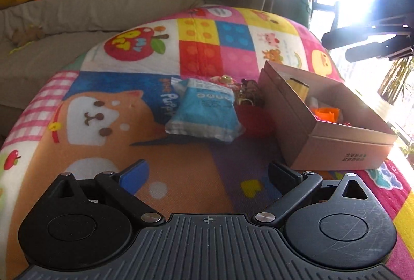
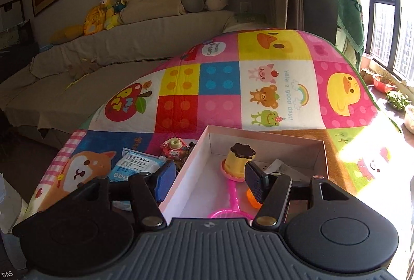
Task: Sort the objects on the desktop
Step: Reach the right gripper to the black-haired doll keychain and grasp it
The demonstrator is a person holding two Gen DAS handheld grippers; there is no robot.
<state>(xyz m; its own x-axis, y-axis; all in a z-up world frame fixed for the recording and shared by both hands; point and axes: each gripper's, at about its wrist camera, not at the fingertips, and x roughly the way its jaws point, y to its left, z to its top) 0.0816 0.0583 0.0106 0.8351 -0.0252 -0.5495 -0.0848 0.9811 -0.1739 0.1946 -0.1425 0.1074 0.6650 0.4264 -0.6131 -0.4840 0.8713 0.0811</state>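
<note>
A blue-and-white packet (image 1: 204, 111) lies on the colourful mat, straight ahead of my left gripper (image 1: 208, 171), which hovers low over the mat, open wide and empty. Behind the packet sit a red toy camera (image 1: 225, 80) and small dark trinkets (image 1: 248, 93). To the right stands an open cardboard box (image 1: 344, 150). My right gripper (image 2: 209, 176) hangs above the box's left wall (image 2: 181, 176), open with nothing in it. Inside the box are a yellow pudding toy (image 2: 239, 159), a pink net toy (image 2: 233, 205) and an orange piece (image 2: 252, 198). The packet (image 2: 137, 163) and camera (image 2: 173, 146) lie left of the box.
A beige sofa (image 2: 129, 47) with plush toys (image 2: 113, 8) runs behind the mat. Windows and potted plants (image 2: 396, 98) are on the right. The mat (image 1: 116, 124) drops off at its left and far edges. My right gripper (image 1: 337, 48) shows at the upper right of the left wrist view.
</note>
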